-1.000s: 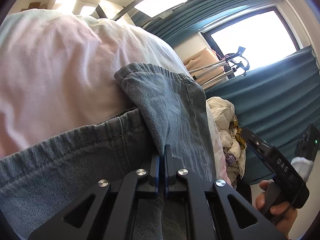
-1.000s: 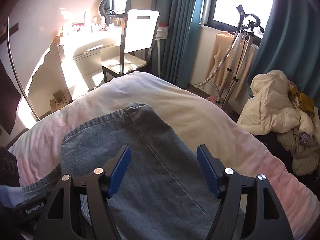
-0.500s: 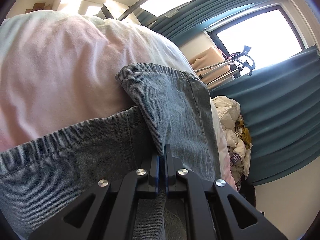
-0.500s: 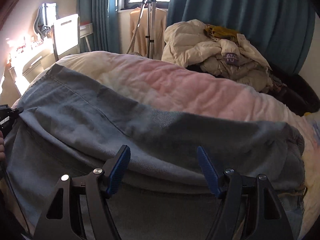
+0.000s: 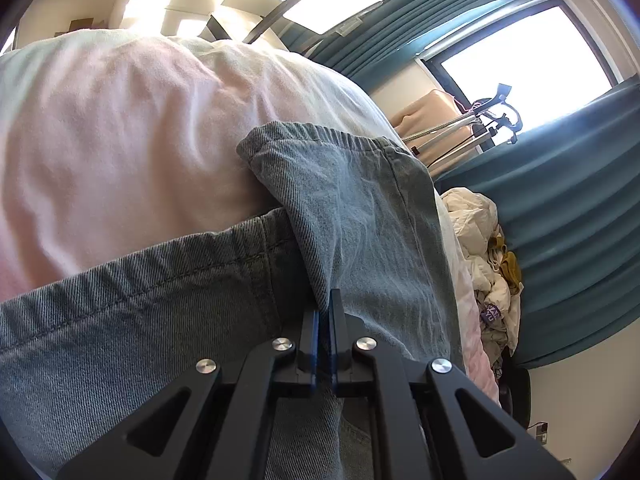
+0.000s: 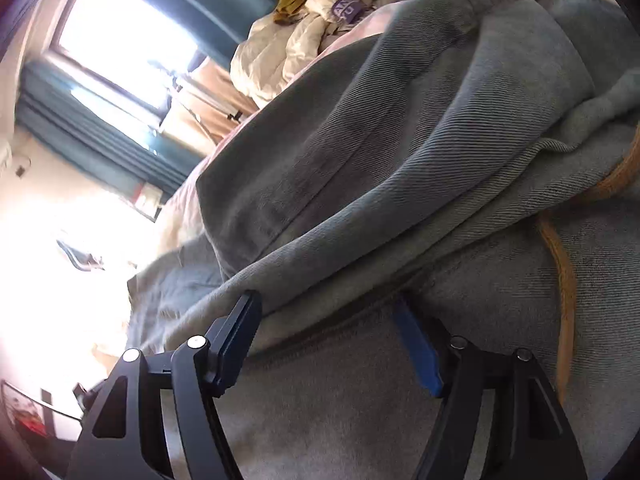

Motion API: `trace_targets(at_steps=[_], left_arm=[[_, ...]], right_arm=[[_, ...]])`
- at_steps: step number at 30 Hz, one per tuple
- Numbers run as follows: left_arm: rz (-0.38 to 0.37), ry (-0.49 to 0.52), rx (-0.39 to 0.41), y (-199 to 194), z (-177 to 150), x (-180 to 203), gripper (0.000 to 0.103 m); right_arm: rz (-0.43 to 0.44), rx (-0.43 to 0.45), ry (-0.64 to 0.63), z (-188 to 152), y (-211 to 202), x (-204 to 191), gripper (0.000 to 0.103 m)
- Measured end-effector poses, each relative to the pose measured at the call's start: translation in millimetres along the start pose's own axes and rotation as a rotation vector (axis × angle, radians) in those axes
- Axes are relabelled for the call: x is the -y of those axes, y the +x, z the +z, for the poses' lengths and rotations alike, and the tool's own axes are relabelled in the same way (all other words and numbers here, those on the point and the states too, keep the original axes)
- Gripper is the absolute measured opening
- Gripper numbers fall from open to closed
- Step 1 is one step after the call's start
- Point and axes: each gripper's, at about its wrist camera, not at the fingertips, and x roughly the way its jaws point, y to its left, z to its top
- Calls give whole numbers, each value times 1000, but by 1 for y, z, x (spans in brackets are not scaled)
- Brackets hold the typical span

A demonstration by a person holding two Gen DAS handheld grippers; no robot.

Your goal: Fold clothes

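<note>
Grey-blue jeans point(image 5: 352, 216) lie on a pale pink duvet point(image 5: 120, 140). In the left wrist view one leg is folded over the rest of the denim. My left gripper point(image 5: 324, 300) is shut on the edge of that folded leg. In the right wrist view the camera is rolled sideways and close to the bunched jeans point(image 6: 400, 128). My right gripper point(image 6: 328, 308) is open, its fingers straddling a thick fold of the denim; a tan seam point(image 6: 564, 264) runs at the right.
A heap of cream clothes point(image 5: 480, 232) lies beyond the bed, also in the right wrist view point(image 6: 304, 32). Teal curtains point(image 5: 568, 208) and a bright window point(image 5: 520, 68) stand behind. A garment steamer stand point(image 5: 472, 128) is by the window.
My right gripper has swung away from the vanity side, rolled sideways and dropped close onto the bunched denim, still open. My left gripper keeps its hold, barely moved.
</note>
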Motion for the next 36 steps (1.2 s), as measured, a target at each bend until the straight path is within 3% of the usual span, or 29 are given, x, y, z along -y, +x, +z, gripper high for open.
trace_targets(at_steps=[2, 5, 8, 12, 16, 20, 27, 29, 32, 36], left_arm=[[-2, 1, 0, -1, 0, 0, 4], [-4, 4, 0, -2, 0, 1, 4], [-6, 7, 1, -3, 1, 1, 4], [6, 8, -25, 1, 1, 0, 4], [20, 12, -41, 3, 2, 0, 5], [76, 47, -34, 2, 1, 7, 15], [133, 90, 1, -21, -7, 18, 18], [152, 107, 36, -36, -13, 23, 26], [129, 189, 48, -53, -30, 37, 46], [84, 345, 32, -71, -61, 62, 47]], right_arm=[[-22, 23, 18, 2, -2, 5, 17], [-42, 55, -18, 3, -16, -9, 10], [-54, 88, -24, 1, -31, -19, 8], [-143, 13, 32, -16, -17, -1, 8], [-147, 16, 26, -24, -15, 3, 11], [-195, 39, -44, -27, -38, -18, 15], [-277, 0, -36, -60, -89, -27, 15], [-288, 15, -57, -69, -107, -32, 15], [-313, 39, -101, -82, -129, -39, 23], [-304, 69, -145, -71, -145, -43, 27]])
